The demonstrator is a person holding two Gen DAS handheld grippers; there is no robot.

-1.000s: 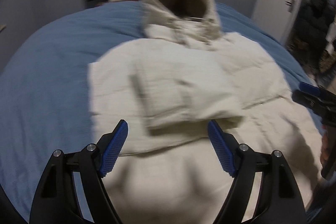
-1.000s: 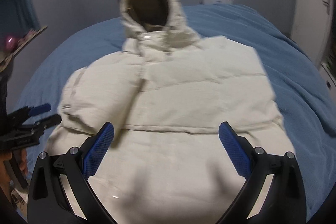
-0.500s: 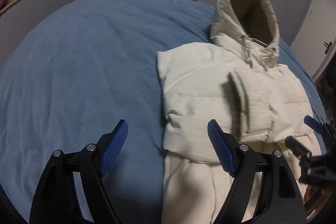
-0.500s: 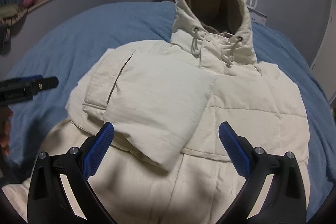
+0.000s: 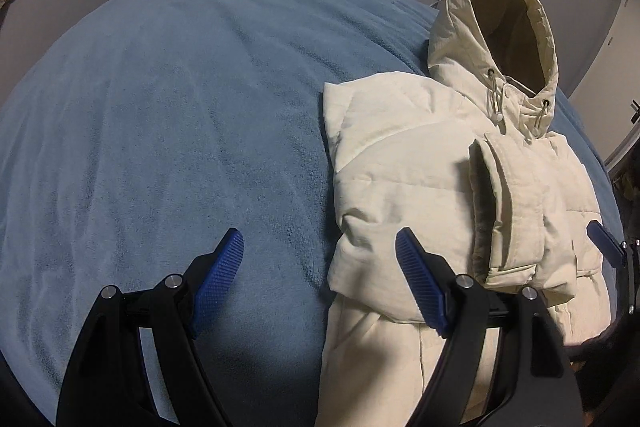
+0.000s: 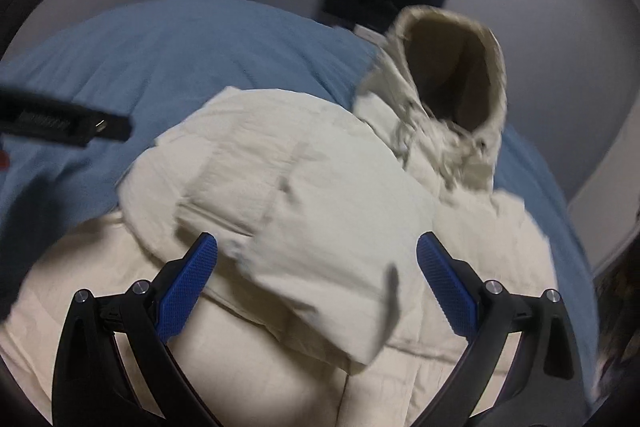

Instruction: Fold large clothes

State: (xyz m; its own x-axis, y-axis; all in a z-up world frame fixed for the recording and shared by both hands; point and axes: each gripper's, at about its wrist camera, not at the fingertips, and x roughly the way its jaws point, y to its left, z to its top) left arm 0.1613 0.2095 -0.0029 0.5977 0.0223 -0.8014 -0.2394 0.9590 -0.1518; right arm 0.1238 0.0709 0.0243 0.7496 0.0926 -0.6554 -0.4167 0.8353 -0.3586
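The cream hooded jacket (image 5: 432, 187) lies on the blue bed (image 5: 160, 107), its long axis toward one o'clock. Right tongs (image 6: 316, 287) hover wide over the folded sleeve (image 6: 304, 259), nearer; left tongs (image 5: 320, 279), wide and empty, straddle its nine-o'clock edge.

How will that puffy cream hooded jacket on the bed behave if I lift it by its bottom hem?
The jacket looks quilted and puffy, so it is probably light for its bulk and springy. The folded sleeve lies loose on top and would likely slide off. The hood stands open and would probably flop.
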